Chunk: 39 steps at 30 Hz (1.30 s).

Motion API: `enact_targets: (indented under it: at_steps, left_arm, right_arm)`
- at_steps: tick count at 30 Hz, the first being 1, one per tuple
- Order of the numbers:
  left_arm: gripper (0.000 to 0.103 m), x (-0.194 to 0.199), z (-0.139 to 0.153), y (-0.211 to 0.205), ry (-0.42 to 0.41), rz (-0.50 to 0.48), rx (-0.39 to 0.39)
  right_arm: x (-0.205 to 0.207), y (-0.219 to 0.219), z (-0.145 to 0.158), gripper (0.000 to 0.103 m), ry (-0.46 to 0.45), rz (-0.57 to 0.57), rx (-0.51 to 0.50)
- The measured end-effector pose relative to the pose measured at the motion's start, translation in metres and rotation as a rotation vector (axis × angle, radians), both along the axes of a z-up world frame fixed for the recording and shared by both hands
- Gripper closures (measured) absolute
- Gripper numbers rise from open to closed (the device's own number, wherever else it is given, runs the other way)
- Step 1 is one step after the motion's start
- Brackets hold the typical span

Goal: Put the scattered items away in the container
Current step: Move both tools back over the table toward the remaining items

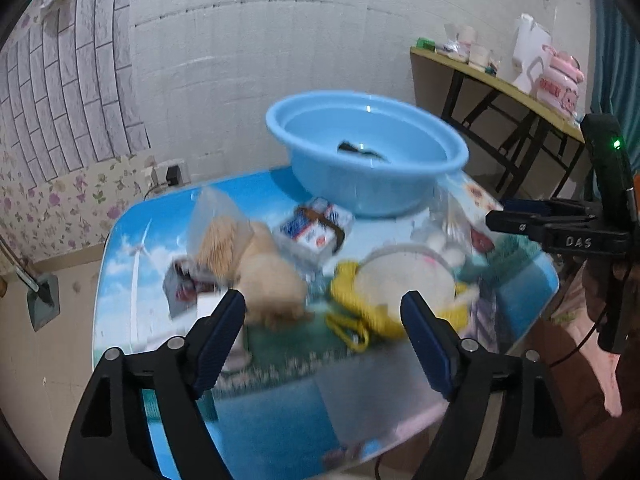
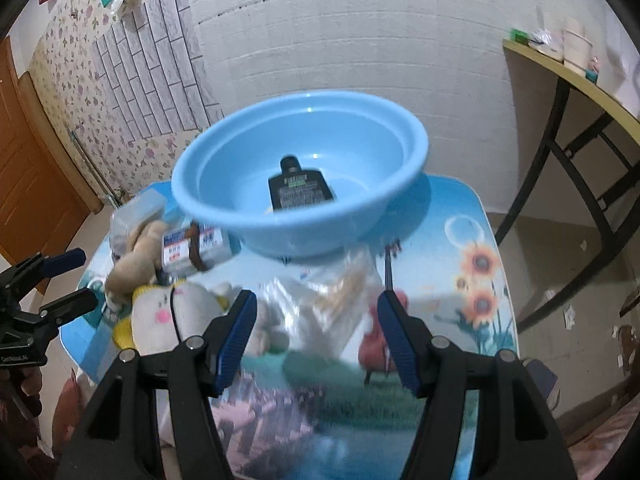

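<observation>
A light blue basin (image 1: pixel 366 152) (image 2: pixel 300 168) stands at the far side of the table with a black bottle (image 2: pixel 298 190) lying in it. In front of it lie a beige plush toy (image 1: pixel 268 276) (image 2: pixel 134 256), a white and yellow plush (image 1: pixel 400 284) (image 2: pixel 172 312), a boxed pack with a brown band (image 1: pixel 316 232) (image 2: pixel 196 248), a clear bag of sticks (image 1: pixel 218 228) and a clear plastic bag (image 2: pixel 328 304). My left gripper (image 1: pixel 324 320) is open and empty above the plush toys. My right gripper (image 2: pixel 316 320) is open and empty above the clear bag.
The small table (image 1: pixel 280 400) (image 2: pixel 460 264) has a printed landscape cover. A wooden side table (image 1: pixel 500 84) (image 2: pixel 580 76) with clutter stands at the right by the wall. A small red and white box (image 1: pixel 182 288) lies near the table's left edge.
</observation>
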<state>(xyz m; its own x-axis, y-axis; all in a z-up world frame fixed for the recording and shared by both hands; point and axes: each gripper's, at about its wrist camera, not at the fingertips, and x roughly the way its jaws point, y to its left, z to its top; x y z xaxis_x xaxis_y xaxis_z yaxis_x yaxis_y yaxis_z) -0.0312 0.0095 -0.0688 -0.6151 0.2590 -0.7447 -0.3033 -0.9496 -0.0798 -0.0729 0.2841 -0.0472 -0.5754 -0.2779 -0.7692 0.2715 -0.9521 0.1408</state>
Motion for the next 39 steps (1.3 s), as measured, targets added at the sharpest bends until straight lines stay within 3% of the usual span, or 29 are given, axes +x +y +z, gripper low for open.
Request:
enact_targets:
  at_steps: [9, 21, 37, 39]
  left_arm:
    - [0.023, 0.025, -0.023, -0.035, -0.049, 0.087, -0.033]
    - [0.023, 0.017, -0.043, -0.112, -0.076, 0.305, -0.043]
    - [0.023, -0.016, -0.058, -0.111, -0.088, 0.278, -0.016]
    - [0.023, -0.022, -0.06, -0.108, -0.092, 0.27, -0.02]
  right_arm:
    - [0.029, -0.002, -0.03, 0.041, -0.055, 0.057, 0.028]
    - [0.025, 0.006, -0.04, 0.04, -0.073, -0.005, 0.02]
    - [0.005, 0.009, -0.044, 0.04, -0.084, -0.103, 0.01]
    - [0.002, 0.008, -0.044, 0.036, -0.085, -0.108, 0.009]
